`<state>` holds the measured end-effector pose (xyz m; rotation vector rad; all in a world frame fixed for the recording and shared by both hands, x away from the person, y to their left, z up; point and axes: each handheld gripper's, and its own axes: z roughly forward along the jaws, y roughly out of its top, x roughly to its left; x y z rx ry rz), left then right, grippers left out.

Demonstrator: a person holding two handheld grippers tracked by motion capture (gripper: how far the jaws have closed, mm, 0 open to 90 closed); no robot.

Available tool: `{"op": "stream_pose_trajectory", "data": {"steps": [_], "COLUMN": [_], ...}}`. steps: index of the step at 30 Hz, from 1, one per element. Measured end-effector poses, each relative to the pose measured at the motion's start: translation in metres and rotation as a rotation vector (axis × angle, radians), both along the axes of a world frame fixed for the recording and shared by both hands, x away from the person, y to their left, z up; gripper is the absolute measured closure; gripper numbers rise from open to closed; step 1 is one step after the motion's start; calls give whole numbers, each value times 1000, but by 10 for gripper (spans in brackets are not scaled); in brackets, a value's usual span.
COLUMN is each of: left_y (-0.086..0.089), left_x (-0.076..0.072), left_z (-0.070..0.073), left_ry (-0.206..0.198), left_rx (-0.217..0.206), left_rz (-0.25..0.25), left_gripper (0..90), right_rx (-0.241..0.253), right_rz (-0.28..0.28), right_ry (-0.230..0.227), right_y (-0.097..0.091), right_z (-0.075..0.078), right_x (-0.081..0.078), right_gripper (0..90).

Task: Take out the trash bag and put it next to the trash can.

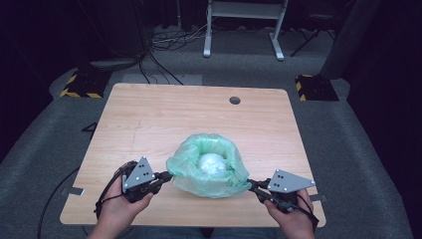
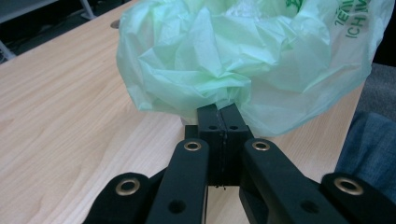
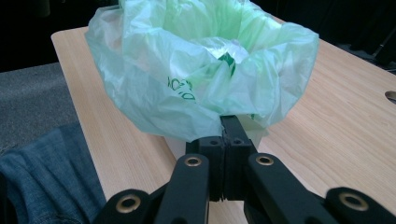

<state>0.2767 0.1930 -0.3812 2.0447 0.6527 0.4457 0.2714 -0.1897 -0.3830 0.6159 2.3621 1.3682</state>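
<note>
A pale green plastic bag (image 1: 209,167) sits open on the wooden table (image 1: 164,114) with a white crumpled lump (image 1: 211,163) inside it. My left gripper (image 1: 166,176) pinches the bag's left edge, jaws pressed together on the film. In the left gripper view the bag (image 2: 233,60) bunches right above the closed left gripper (image 2: 222,112). My right gripper (image 1: 251,184) is shut on the bag's right lower edge. The right gripper view shows the bag (image 3: 196,70) gathered over the closed right gripper (image 3: 228,122). Green print marks the bag's side.
A round cable hole (image 1: 235,100) lies near the table's far edge. A white desk frame (image 1: 244,22) and cables stand on the grey floor beyond. Blue denim (image 3: 51,172) of the person's legs shows at the near edge.
</note>
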Motion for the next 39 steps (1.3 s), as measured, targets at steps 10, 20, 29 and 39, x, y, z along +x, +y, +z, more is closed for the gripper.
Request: {"op": "stream_pose_trajectory", "data": {"steps": [10, 20, 29, 39], "left_y": [5, 10, 13, 16], "left_x": [3, 21, 45, 55], "left_z": [18, 27, 9, -8], "left_ry": [-39, -64, -22, 14], "left_rx": [-33, -58, -36, 4], "left_rz": [5, 59, 110, 144], "left_gripper": [900, 900, 900, 900], "right_rx": [33, 38, 17, -3], "right_rz": [-7, -26, -75, -105], "right_ry": [6, -14, 31, 92], "right_y": [-1, 1, -4, -10], "right_z": [15, 30, 18, -3], "right_x": [4, 18, 43, 55], "right_gripper": [891, 892, 897, 898]}}
